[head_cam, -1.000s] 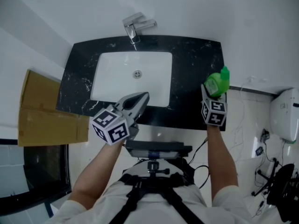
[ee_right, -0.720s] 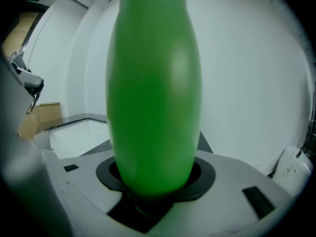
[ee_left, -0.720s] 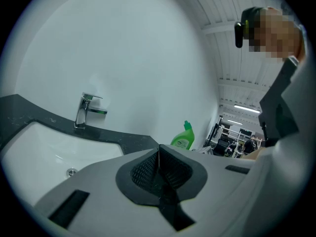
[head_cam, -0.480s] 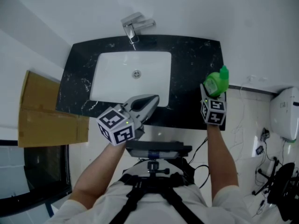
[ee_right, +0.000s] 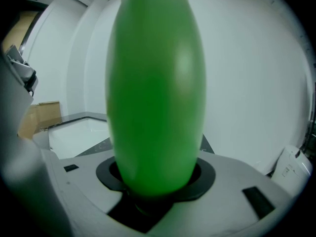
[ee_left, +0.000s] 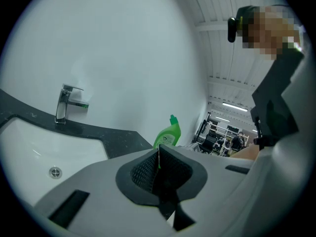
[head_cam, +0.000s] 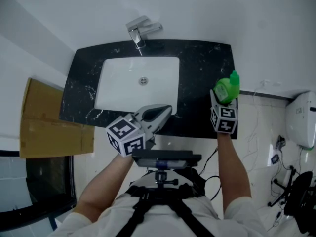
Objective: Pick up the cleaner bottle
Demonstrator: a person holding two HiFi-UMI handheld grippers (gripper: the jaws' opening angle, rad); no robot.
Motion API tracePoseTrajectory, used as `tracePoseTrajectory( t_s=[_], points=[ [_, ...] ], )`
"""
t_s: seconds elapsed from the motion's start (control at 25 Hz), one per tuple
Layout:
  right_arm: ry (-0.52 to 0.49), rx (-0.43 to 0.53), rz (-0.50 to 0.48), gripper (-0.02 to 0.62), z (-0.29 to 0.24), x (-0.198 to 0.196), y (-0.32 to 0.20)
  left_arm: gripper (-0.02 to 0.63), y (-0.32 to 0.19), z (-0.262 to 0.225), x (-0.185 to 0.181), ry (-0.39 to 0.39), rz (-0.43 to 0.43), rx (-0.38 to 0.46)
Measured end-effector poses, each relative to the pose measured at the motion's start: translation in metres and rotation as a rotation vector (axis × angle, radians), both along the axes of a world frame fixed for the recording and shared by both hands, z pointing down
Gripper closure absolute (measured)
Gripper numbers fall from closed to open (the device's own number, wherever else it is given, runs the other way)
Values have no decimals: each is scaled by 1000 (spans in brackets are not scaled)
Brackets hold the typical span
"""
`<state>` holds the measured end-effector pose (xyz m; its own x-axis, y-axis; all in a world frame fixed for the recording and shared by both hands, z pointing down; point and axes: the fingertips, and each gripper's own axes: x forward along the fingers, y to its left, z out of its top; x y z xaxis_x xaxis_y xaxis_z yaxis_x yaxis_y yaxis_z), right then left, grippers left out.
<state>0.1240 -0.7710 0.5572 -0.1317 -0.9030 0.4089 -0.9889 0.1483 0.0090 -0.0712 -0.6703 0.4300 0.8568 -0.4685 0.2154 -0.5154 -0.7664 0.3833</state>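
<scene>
Right gripper (head_cam: 225, 98): jaws clenched on the green plastic cleaner bottle (head_cam: 227, 87). In the right gripper view the bottle (ee_right: 155, 93) fills the gap between the jaws and stands upright, with its lower body seated in the dark pads. The low grip probably puts the hold under most of the bottle's weight, so it should not tip when raised.

Bottle location: over the right front part of the black marble-pattern countertop (head_cam: 202, 70), well right of the white rectangular sink basin (head_cam: 121, 90). The cap end points toward the back wall. No view shows its base, so I cannot tell whether it rests on the stone or has cleared it. Judgement: the grasp is made, and the lift is either just beginning or next.

Left gripper (head_cam: 164, 111): jaws pressed together with nothing between them. In the left gripper view the tips (ee_left: 158, 154) meet in a closed seam. It hovers over the front edge of the counter by the basin's near right corner, apart from the bottle (ee_left: 167, 132), which shows beyond it. Judgement: it is parked out of the way, since one gripper is enough for a single light bottle.

Surroundings: a chrome tap (head_cam: 139, 29) behind the basin and a brown cardboard sheet (head_cam: 49, 120) left of the counter, both far from the lift path.

Risk, as judged: the smooth rounded plastic could slip or rotate in the pads if raised quickly.
</scene>
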Motion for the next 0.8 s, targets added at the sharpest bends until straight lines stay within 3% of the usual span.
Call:
tracePoseTrajectory(
  t_s=[0.8],
  points=[
    [-12,17,-8,388,-2,-1,0,607,7,3,1,-14,-4,-12]
  ],
)
